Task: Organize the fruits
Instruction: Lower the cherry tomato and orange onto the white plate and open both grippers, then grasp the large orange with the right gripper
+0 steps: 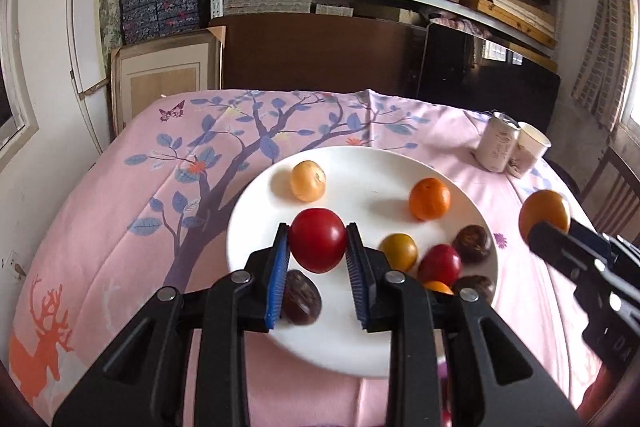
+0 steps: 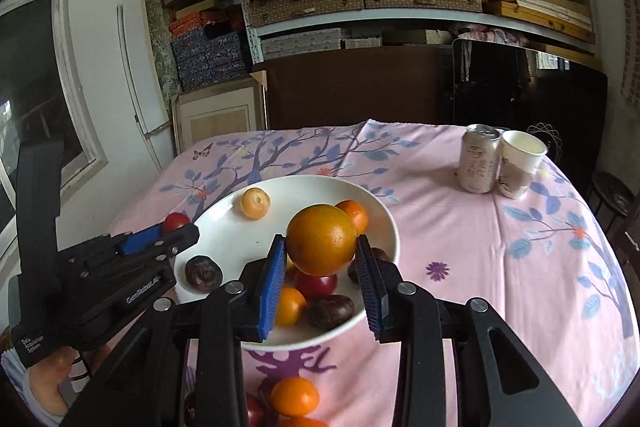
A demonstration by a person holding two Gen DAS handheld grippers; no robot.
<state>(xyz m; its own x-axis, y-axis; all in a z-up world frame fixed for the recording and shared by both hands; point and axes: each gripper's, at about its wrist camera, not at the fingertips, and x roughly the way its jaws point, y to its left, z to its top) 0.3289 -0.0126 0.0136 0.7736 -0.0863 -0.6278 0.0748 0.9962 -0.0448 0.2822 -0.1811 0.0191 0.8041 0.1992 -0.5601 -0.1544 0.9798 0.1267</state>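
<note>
My left gripper [image 1: 318,247] is shut on a red tomato [image 1: 318,245], held above the near left part of a white plate [image 1: 360,163]. In the right wrist view my right gripper [image 2: 321,249] is shut on a large orange [image 2: 321,239], lifted over the same plate [image 2: 224,227]. That orange [image 1: 544,213] and the right gripper show at the right edge of the left wrist view. On the plate lie a pale yellow fruit [image 1: 307,181], a small orange [image 1: 429,198], a yellow fruit [image 1: 398,251], a red one [image 1: 439,264] and dark brown fruits [image 1: 473,243]. Another dark fruit [image 1: 301,297] lies under the left fingers.
A drink can [image 2: 479,159] and a paper cup [image 2: 518,163] stand at the far right of the pink flowered cloth [image 2: 460,247]. More orange and red fruit [image 2: 294,397] lies near the front edge below the right gripper. Shelves of boxes fill the back wall.
</note>
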